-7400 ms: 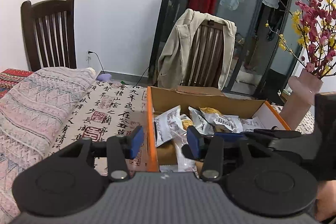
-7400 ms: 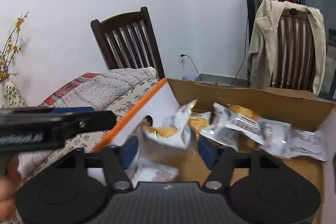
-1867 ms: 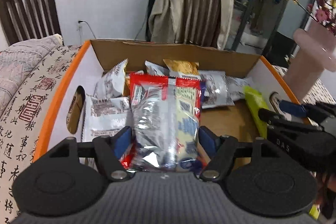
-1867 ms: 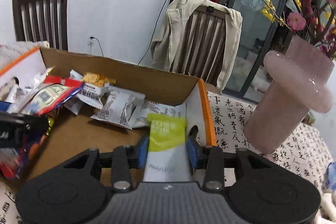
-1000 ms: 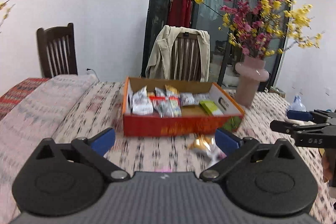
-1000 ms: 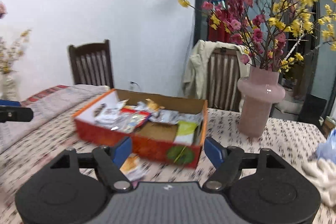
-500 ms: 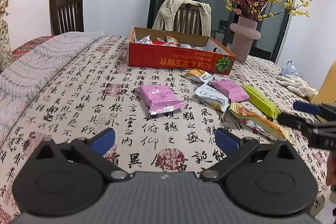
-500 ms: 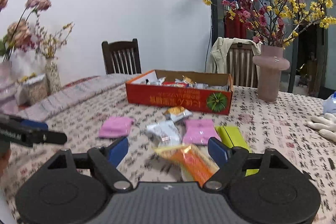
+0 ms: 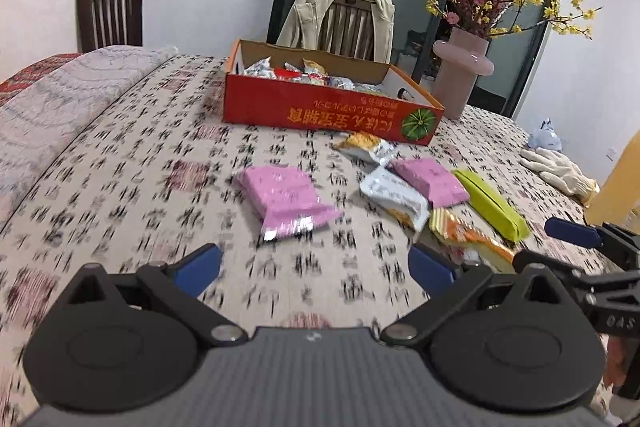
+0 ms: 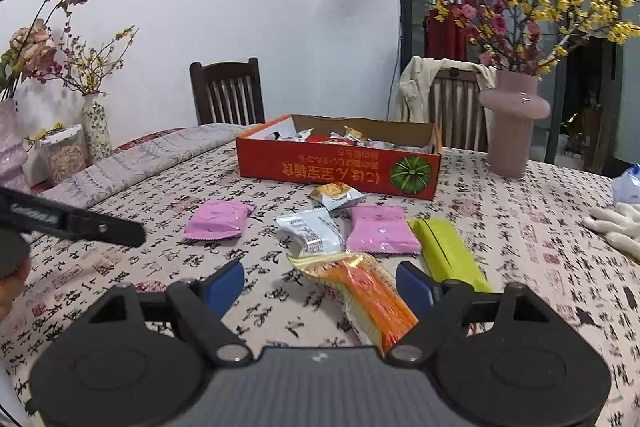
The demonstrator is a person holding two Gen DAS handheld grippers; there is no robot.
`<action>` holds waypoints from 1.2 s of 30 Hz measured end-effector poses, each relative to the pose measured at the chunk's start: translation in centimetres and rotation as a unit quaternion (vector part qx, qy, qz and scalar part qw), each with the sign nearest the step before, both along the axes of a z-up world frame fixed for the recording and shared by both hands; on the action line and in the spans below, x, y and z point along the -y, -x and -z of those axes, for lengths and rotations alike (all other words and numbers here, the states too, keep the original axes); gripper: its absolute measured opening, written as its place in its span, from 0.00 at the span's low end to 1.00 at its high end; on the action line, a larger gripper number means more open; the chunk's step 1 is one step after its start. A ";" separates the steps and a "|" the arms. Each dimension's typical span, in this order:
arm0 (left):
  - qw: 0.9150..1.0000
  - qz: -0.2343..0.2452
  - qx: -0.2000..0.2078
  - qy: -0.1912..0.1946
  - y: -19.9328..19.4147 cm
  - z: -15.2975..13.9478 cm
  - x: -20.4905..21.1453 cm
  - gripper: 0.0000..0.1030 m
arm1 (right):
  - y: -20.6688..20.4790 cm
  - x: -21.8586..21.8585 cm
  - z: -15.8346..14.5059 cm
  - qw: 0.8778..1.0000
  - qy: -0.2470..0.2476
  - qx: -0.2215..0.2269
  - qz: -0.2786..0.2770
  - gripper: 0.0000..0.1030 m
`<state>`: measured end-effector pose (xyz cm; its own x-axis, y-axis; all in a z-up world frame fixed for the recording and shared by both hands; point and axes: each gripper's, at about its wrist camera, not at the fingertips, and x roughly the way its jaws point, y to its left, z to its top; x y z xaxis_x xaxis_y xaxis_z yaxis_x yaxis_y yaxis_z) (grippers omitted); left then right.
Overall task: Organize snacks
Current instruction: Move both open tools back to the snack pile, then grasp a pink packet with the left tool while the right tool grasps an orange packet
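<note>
We hold our right gripper [image 10: 320,281] low over the table, blue-padded jaws spread wide and empty, straddling the near end of a long orange-and-gold foil snack packet [image 10: 362,293]. Our left gripper [image 9: 316,267] hangs equally wide and empty above the calligraphy-print tablecloth [image 9: 132,187], facing a pink foil wafer pack [image 9: 286,197].

Beyond lie a silver-white biscuit packet [image 10: 312,231], a second pink pack [image 10: 380,229], a lime-green flat pouch [image 10: 446,253] and a small orange-topped cake packet [image 10: 336,195], all loose in front of the red cardboard box [image 10: 336,169], already part-filled with snacks.

The risks, as we judge them: slick foil may squirt out of a shallow pinch, closing jaws may snag the cloth, and packets touching or overlapping could be dragged along. The two grippers also work near each other and could collide.
</note>
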<state>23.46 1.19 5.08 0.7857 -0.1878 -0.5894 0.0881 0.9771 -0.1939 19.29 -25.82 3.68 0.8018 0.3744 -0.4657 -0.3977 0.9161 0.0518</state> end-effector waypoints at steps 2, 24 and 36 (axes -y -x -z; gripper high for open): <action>1.000 -0.002 -0.006 0.000 -1.8 0.3 0.0 0.94 | -0.9 -0.4 -0.1 1.000 0.001 -0.002 -0.005 0.78; 0.999 -0.008 -0.044 -0.018 -12.8 4.3 0.1 0.60 | -8.4 1.2 3.1 0.994 0.046 -0.088 -0.053 0.74; 0.999 0.016 -0.048 -0.003 -7.3 2.6 0.1 0.57 | -9.6 2.0 4.3 0.994 0.011 -0.109 0.019 0.41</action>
